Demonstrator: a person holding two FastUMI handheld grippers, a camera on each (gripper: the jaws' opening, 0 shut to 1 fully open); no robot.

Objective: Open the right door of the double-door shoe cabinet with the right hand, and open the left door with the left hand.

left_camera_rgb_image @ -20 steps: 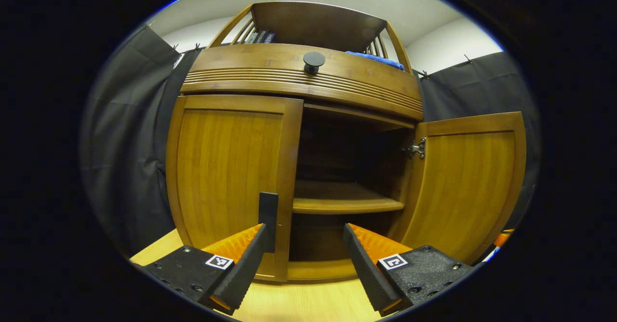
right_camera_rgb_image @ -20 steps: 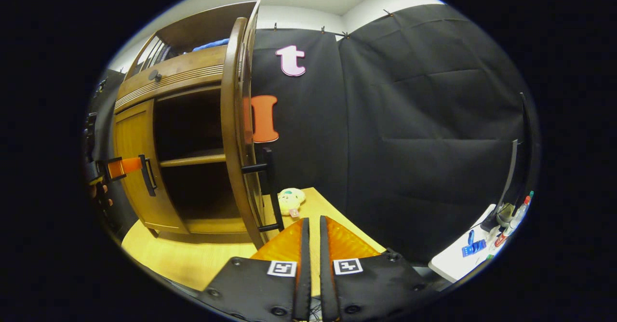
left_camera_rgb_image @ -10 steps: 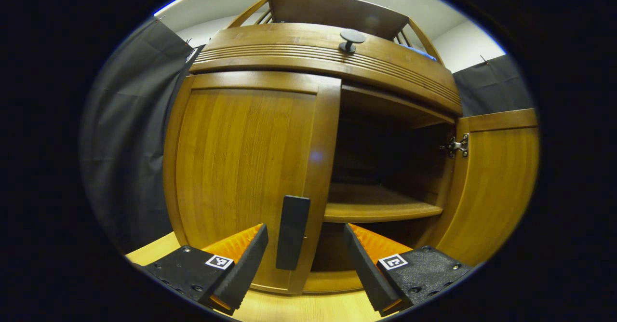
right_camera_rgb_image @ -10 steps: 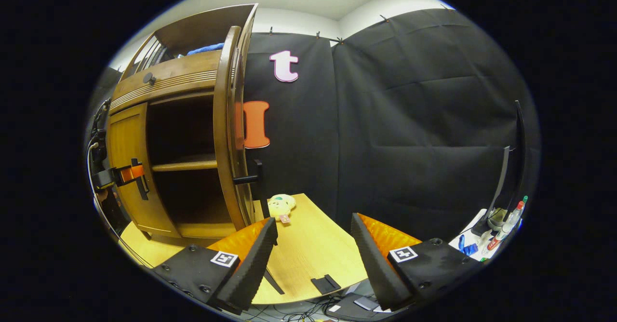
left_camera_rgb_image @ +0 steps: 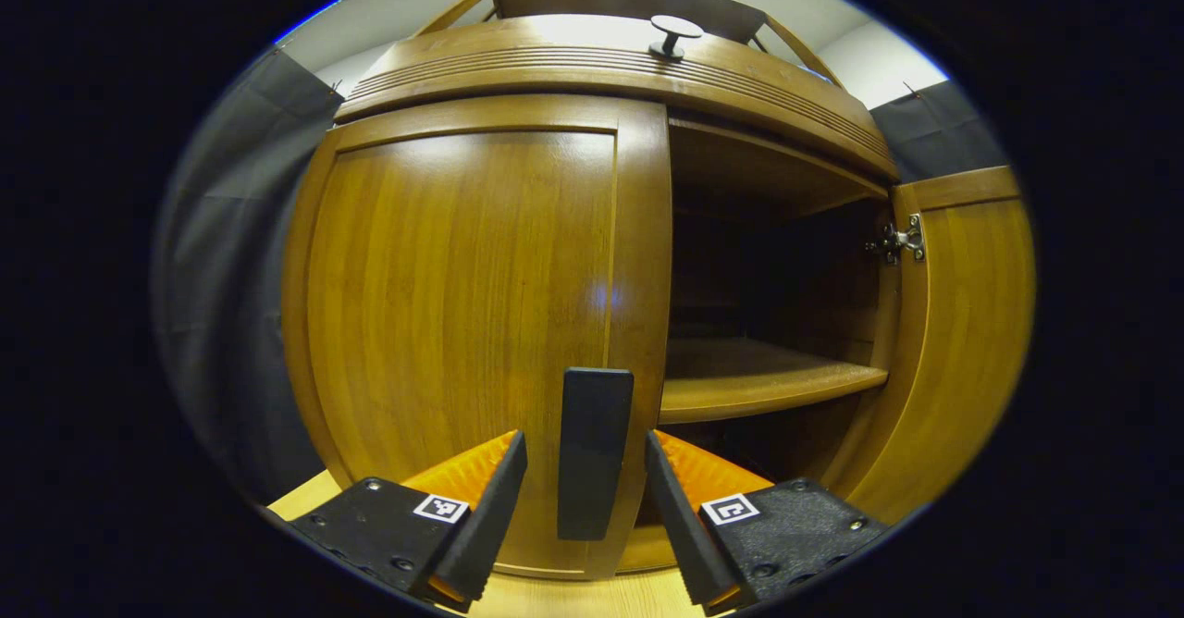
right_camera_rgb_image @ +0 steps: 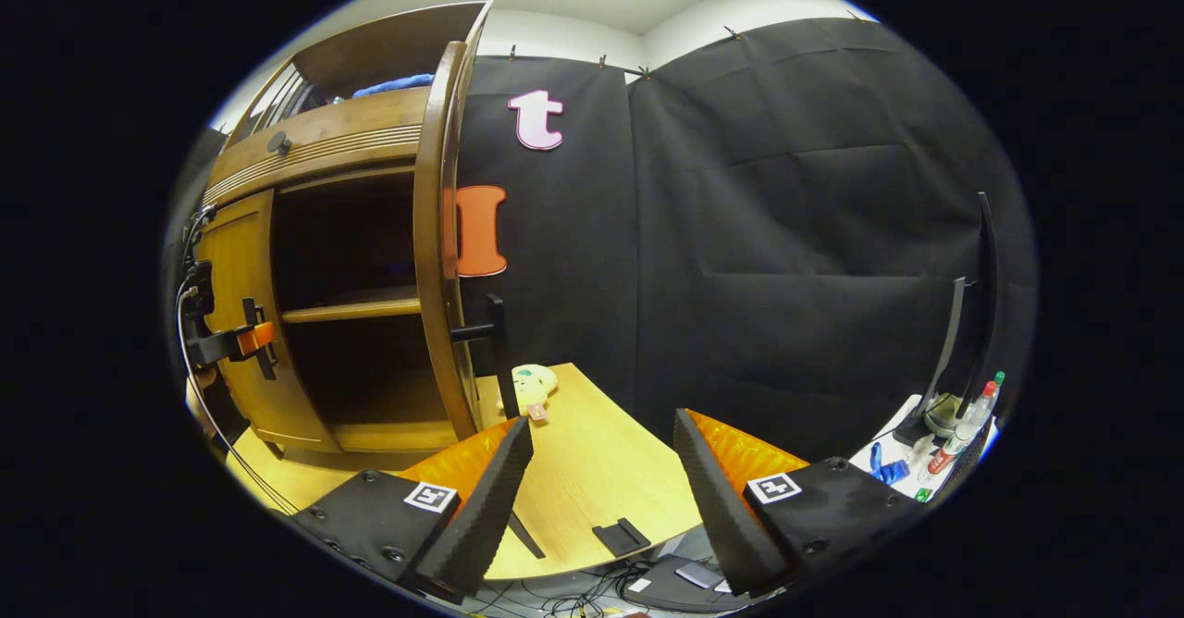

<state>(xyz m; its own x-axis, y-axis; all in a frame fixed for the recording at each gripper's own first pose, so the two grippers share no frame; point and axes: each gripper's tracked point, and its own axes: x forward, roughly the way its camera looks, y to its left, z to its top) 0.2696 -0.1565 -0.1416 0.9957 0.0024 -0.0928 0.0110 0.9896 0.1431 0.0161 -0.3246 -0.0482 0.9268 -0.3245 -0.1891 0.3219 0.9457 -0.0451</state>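
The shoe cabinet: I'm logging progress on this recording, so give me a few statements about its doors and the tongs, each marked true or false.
1. The right door stands open. True.
2. The left door is open too. False: it is closed.
3. The left tongs straddle the left door's handle, jaws apart. True.
4. The right tongs grip the right door's handle. False: they are open, clear of it.
5. A shelf shows inside. True.

No readable words or numbers appear. Each black gripper finger base (left_camera_rgb_image: 442, 508) carries a small square black-and-white coded marker, a pattern rather than text. The small bottles on the white side surface (right_camera_rgb_image: 962, 424) may bear labels, but they are too small to read.
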